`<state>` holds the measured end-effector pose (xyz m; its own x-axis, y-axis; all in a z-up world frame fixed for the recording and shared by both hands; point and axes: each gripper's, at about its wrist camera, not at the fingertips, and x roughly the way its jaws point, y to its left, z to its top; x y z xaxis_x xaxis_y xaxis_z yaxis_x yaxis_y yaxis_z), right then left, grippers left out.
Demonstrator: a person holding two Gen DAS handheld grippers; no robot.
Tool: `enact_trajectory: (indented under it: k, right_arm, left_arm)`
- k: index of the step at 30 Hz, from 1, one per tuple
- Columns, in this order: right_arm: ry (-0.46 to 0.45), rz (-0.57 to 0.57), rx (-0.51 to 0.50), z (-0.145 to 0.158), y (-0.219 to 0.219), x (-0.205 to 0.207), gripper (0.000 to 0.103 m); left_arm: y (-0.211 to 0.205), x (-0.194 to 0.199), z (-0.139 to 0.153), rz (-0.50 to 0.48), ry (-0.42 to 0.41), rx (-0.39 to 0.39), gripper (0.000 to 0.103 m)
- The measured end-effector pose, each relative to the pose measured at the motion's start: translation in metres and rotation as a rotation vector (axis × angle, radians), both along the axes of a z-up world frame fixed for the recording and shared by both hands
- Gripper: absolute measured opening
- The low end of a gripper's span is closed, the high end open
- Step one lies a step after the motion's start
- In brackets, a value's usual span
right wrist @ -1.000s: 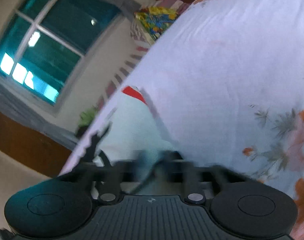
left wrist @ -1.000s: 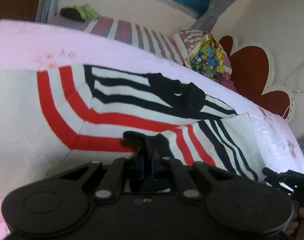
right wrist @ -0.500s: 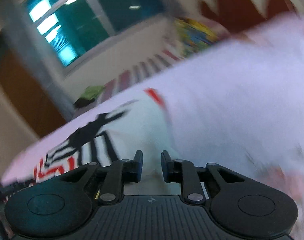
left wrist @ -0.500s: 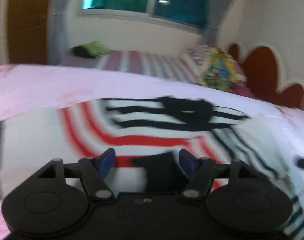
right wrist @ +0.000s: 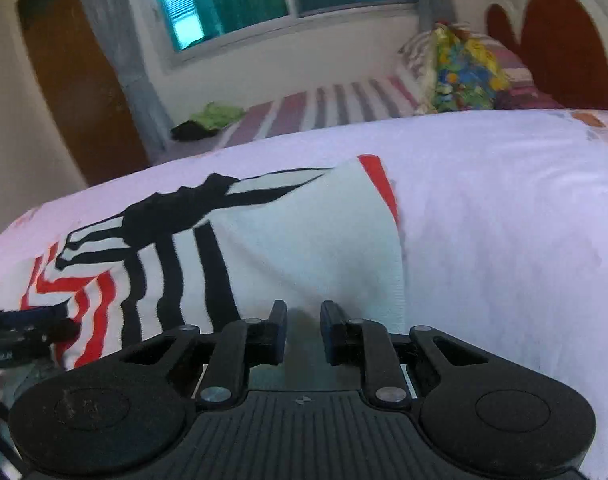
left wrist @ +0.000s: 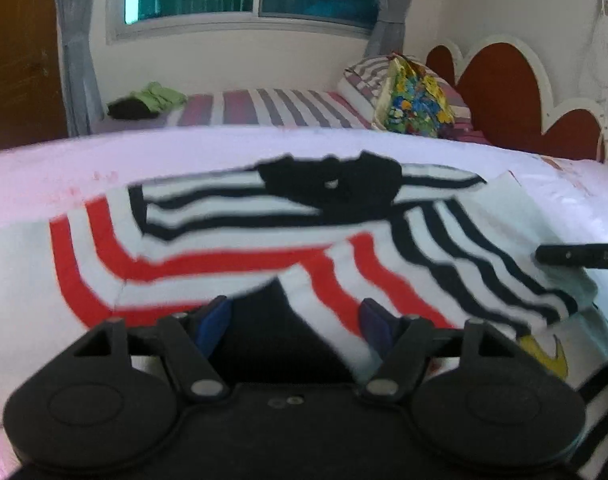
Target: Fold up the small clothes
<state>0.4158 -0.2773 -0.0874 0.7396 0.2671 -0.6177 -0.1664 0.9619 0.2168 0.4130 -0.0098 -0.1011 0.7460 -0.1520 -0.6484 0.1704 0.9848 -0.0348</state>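
Hand-held gripper on the left (left wrist: 294,322) stands wide apart with its blue pads (left wrist: 214,322) clear of the cloth, gripping nothing, low over the near edge of the striped shirt (left wrist: 232,240). That shirt lies spread on the bed (left wrist: 44,168), its black collar at the far side and a sleeve folded in across the red stripes. Over on the right, the other hand-held gripper (right wrist: 302,330) has its jaws a little apart above the white right-hand flap of the shirt (right wrist: 304,248), and I see no cloth pinched between them.

My worry is the folded sleeve: nothing pins it, so a careless sweep of either tool could drag it back open. A bite taken too deep might also catch the sheet underneath, and pulling that would rumple the whole fold.
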Motion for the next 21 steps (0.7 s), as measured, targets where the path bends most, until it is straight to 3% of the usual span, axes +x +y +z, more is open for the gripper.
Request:
enact_trajectory:
  k: [2,6,8,11,13,15,19,21]
  right_arm:
    - [-0.068,0.02,-0.008,0.009,0.008,0.012,0.019]
    - [-0.043,-0.01,0.001,0.003,0.007,0.06,0.019]
    - [-0.039,-0.044,-0.042,-0.002,0.002,0.075,0.019]
    - [0.048,-0.135,-0.017,-0.016,-0.025,0.1,0.019]
    - [0.035,-0.125,0.033,-0.024,-0.035,0.103,0.019]
    - [0.024,-0.095,-0.009,-0.022,-0.033,0.101,0.019]
    - [0.043,-0.079,0.001,-0.019,-0.037,0.106,0.019]
    - [0.032,-0.069,0.008,-0.004,-0.04,0.092,0.019]
  left_arm:
    - [-0.015,0.009,0.011,-0.031,-0.029,-0.021,0.071]
    - [-0.055,0.033,0.015,-0.085,-0.025,-0.031,0.071]
    - [-0.069,0.043,0.011,-0.101,-0.016,-0.017,0.071]
    - [-0.071,0.058,-0.002,-0.063,0.034,-0.021,0.072]
    - [-0.067,0.062,-0.015,-0.041,0.063,-0.025,0.076]
    - [-0.067,0.057,-0.021,-0.042,0.018,-0.026,0.077]
    - [-0.068,0.052,-0.009,-0.013,0.013,-0.012,0.076]
    - [-0.068,0.038,0.004,-0.023,-0.023,-0.029,0.076]
